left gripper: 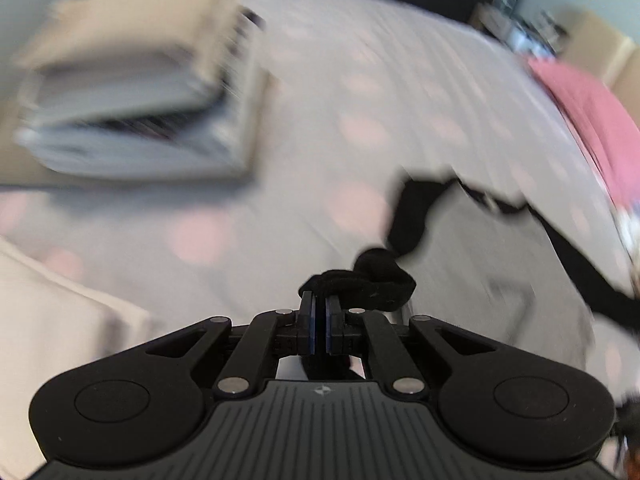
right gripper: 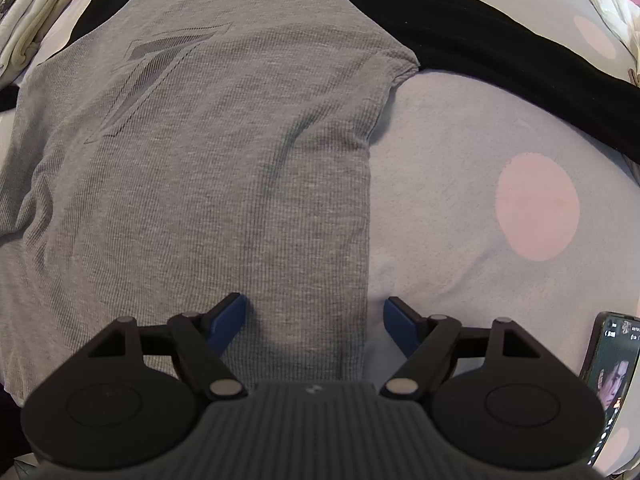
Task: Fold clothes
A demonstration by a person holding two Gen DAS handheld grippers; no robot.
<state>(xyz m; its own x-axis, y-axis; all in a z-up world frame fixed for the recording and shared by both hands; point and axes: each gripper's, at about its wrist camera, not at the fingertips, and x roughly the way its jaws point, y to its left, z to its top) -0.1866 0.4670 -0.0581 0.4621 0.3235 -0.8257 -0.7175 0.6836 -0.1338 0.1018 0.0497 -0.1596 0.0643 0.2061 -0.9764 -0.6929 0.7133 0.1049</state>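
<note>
A grey shirt (right gripper: pixel 200 152) with black sleeves and a dark "7" print lies flat on the dotted bed sheet (right gripper: pixel 460 160). Its right black sleeve (right gripper: pixel 520 64) stretches out toward the right. My right gripper (right gripper: pixel 316 320) hovers open over the shirt's right side edge, one blue finger (right gripper: pixel 228 316) above the grey cloth and the other above the sheet. In the blurred left wrist view, my left gripper (left gripper: pixel 320 312) is shut on the bunched end of the other black sleeve (left gripper: pixel 368 280), with the grey shirt body (left gripper: pixel 480 264) beyond it to the right.
A stack of folded clothes (left gripper: pixel 140 92) sits on the bed at the far left, and its edge shows as folded clothes (right gripper: pixel 32 20). Pink cloth (left gripper: pixel 592 120) lies at the right. A phone (right gripper: pixel 612 380) with a lit screen rests on the sheet at lower right.
</note>
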